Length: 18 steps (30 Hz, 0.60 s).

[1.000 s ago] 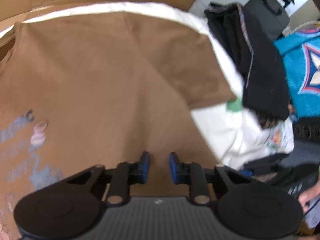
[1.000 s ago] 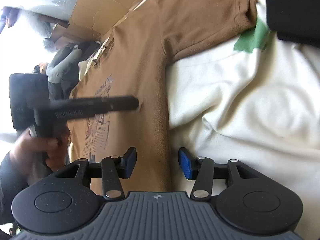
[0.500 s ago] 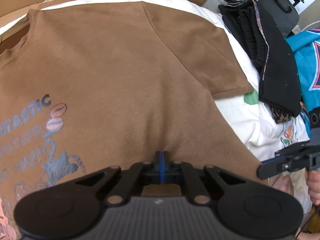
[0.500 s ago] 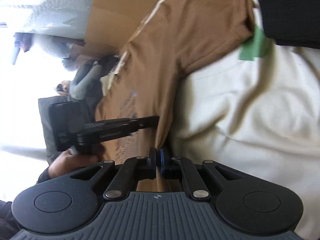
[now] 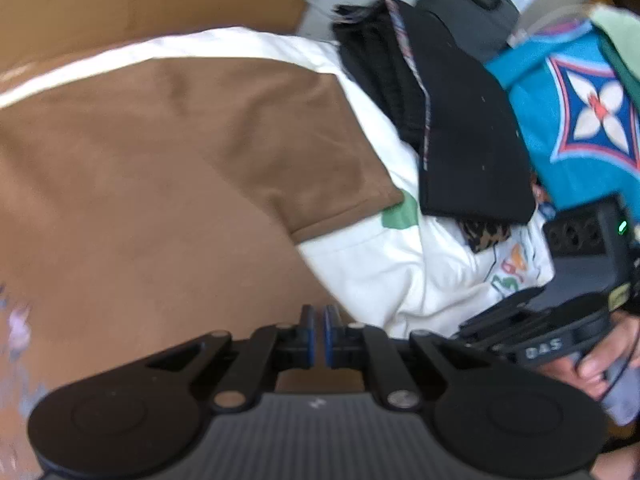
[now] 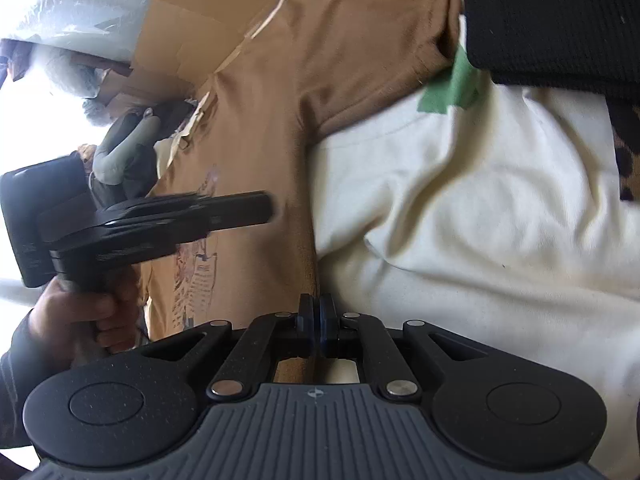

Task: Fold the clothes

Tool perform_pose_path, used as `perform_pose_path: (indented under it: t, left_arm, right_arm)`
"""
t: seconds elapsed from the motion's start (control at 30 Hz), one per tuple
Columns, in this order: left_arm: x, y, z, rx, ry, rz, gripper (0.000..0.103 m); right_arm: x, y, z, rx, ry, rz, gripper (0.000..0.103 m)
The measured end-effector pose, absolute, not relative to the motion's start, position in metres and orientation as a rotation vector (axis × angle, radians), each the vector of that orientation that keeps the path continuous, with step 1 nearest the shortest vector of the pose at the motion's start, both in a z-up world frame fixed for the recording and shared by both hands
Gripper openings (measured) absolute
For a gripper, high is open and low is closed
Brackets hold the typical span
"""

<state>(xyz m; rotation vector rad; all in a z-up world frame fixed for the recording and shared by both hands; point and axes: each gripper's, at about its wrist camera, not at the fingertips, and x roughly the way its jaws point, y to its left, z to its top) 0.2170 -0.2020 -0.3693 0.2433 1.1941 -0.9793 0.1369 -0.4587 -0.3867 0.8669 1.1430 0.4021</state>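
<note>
A brown T-shirt (image 5: pixel 160 180) with a blue and pink print lies spread on a white printed cloth (image 5: pixel 380 264); its short sleeve (image 5: pixel 328 168) points to the right. My left gripper (image 5: pixel 319 336) is shut on the shirt's fabric near the lower right edge. In the right wrist view my right gripper (image 6: pixel 316 322) is shut on the brown T-shirt (image 6: pixel 360 60) at its side edge, where it meets the white cloth (image 6: pixel 480 200). The left gripper (image 6: pixel 266 210) shows there too, over the print. The right gripper (image 5: pixel 500 316) sits close by on the left's right.
A pile of black garments (image 5: pixel 460 140) lies to the right of the sleeve, with a turquoise patterned garment (image 5: pixel 580 100) beyond it. Brown cardboard (image 5: pixel 120 0) backs the surface. A hand (image 6: pixel 80 308) holds the left gripper's handle. Black garments (image 6: pixel 560 20) fill the upper right.
Both grippers were open a second ago and have shut on the brown shirt. Since half a second ago the left view has swung right, and the right gripper appears closer to it.
</note>
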Motion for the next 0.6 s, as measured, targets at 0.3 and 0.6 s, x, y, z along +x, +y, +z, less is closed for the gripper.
perform_pose_path:
  t: [0.3, 0.6]
  left_arm:
    - [0.22, -0.202, -0.385, 0.289, 1.22, -0.922, 0.002]
    - [0.227, -0.204, -0.373, 0.273, 1.167, -0.912, 0.002]
  right_arm:
    - [0.149, -0.49, -0.359, 0.865, 0.972, 0.108, 0.009]
    - [0.169, -0.505, -0.369, 0.909, 0.918, -0.054, 0.05]
